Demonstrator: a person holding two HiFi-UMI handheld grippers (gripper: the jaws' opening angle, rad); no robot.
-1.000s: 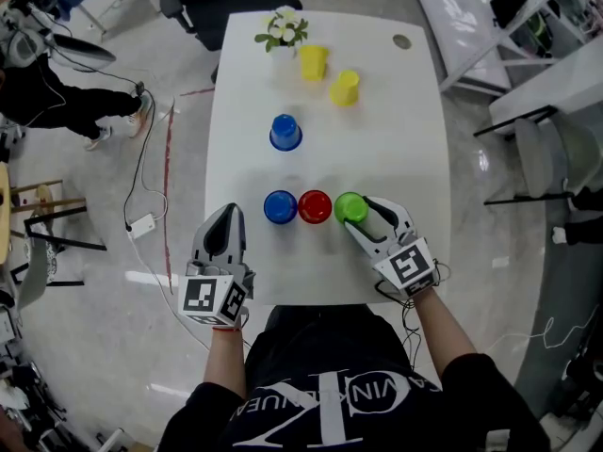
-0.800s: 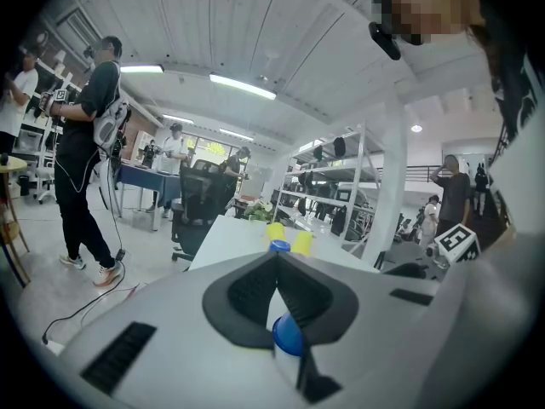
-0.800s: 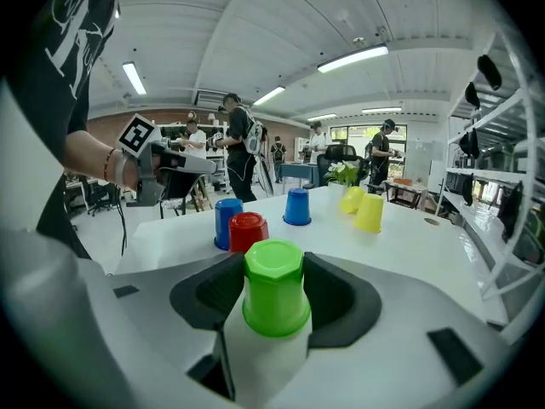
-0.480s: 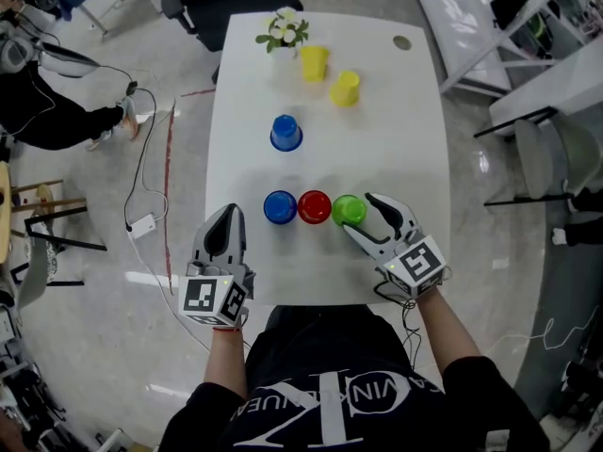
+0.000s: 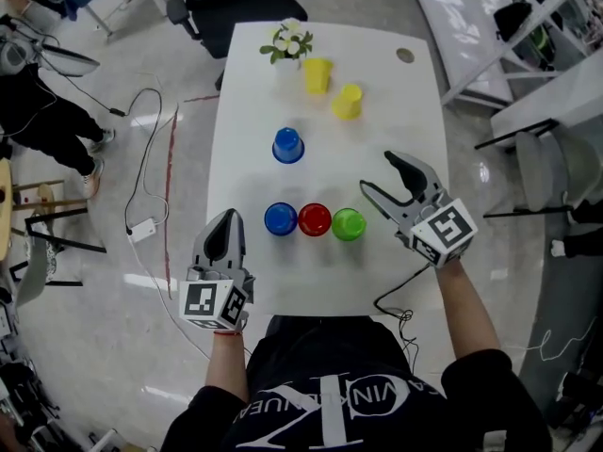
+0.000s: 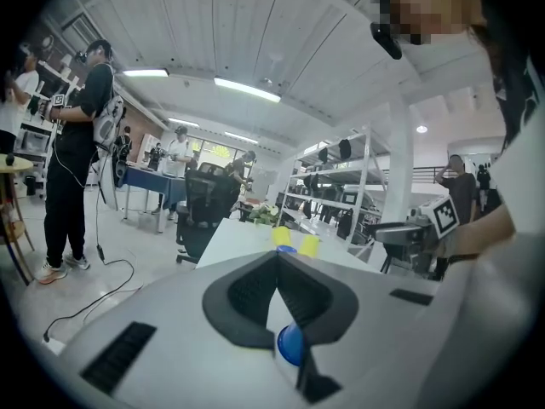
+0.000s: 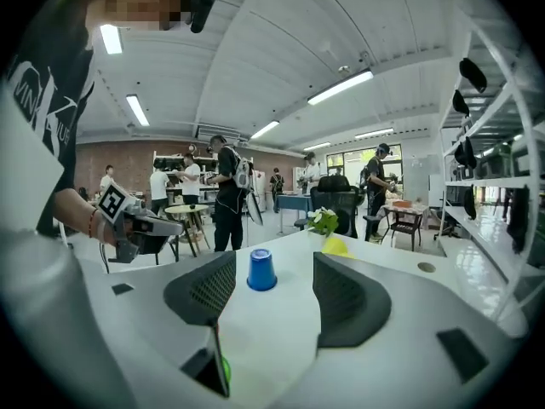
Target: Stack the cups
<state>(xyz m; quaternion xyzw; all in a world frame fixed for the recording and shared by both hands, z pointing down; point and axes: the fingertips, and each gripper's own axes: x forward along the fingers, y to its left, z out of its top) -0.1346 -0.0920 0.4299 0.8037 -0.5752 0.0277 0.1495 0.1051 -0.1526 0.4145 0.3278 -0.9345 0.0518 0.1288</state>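
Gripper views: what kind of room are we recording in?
Probably a robotics lab or data-collection workshop: an open hall with metal shelving racks, other people standing around with gear, and cables trailing over the floor.

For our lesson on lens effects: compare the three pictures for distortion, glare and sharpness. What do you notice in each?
Head view: sharp, evenly lit, glare patches on the glossy floor. Left gripper view: fisheye with dark corners, its near fingers soft. Right gripper view: same fisheye, shelving bowed, far blue cup crisp.
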